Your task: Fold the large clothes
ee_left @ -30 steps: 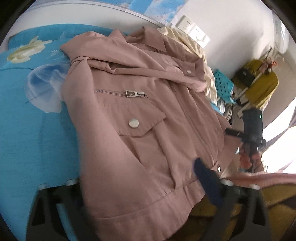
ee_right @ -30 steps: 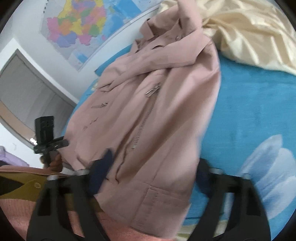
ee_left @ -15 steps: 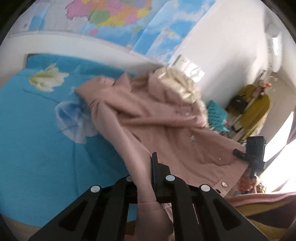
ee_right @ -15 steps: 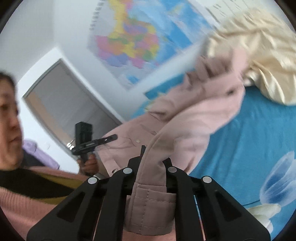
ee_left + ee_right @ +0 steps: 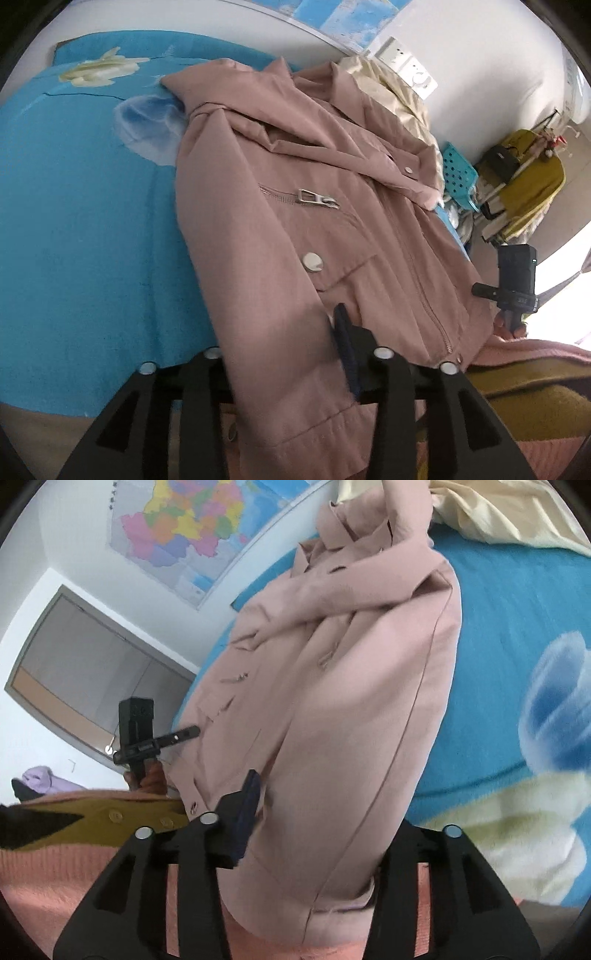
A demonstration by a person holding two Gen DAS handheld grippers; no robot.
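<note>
1. The dusty-pink zip-front jacket (image 5: 332, 206) lies spread on the turquoise flower-printed bed sheet (image 5: 81, 229). Its hem runs out of the picture at the bottom of both wrist views.
2. Left gripper (image 5: 284, 354): the left finger is hidden under the hem cloth; only the dark pad of the right finger (image 5: 345, 343) shows. The jaws stand apart, having just opened, with the cloth lying loose between them.
3. Right gripper (image 5: 317, 812): the right finger is covered by the jacket; the left pad (image 5: 247, 805) stands clear of the cloth. These jaws, too, have just opened, hem between them, not pinched.
4. Half a second ago both grippers were clamped on the raised, bunched hem; the jacket now lies flat again.
5. The cream crumpled cloth (image 5: 498, 513) beyond the collar is cut off at the frame edge.
</note>
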